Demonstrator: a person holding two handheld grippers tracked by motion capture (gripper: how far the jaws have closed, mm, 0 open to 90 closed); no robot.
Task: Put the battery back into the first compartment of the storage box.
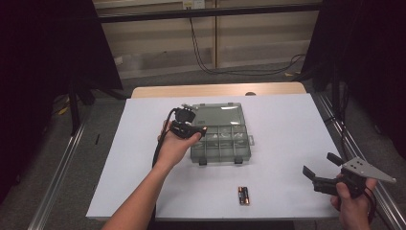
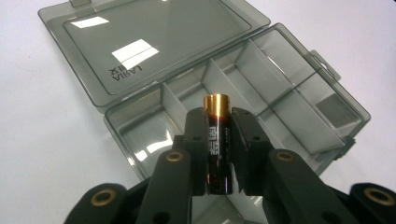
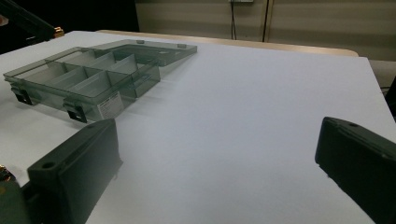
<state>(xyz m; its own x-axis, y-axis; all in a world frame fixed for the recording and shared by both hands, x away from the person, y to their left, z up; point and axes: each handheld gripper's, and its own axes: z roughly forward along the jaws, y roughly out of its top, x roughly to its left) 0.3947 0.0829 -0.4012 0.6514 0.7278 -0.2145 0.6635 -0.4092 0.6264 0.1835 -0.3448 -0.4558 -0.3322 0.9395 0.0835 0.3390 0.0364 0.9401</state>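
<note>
One left gripper [image 1: 190, 125] hangs over the left end of the box [image 1: 225, 143], held in the person's left hand [image 1: 173, 148]. In the left gripper view its two jaws are pinched onto one battery [image 2: 216, 144], which stands upright between the pads with its gold cap poking out above them. The battery sits over the near left compartment, above the box and not in it.

The one box is smoky clear plastic and lies open near the middle of the white sheet [image 1: 143, 158], its lid [image 1: 218, 115] folded flat toward the far side. Two black latches show on its near edge. The left gripper view shows three dividers running across the tray and one short cross divider at the right end, and the compartments in sight hold nothing.

A second battery [image 1: 243, 195] lies flat on the sheet, on the near side of the box and well apart from it.

At the right edge, one right gripper [image 1: 321, 168] is held in the right hand [image 1: 354, 206], well apart from the box. Its two jaws stand wide apart with nothing between them.
</note>
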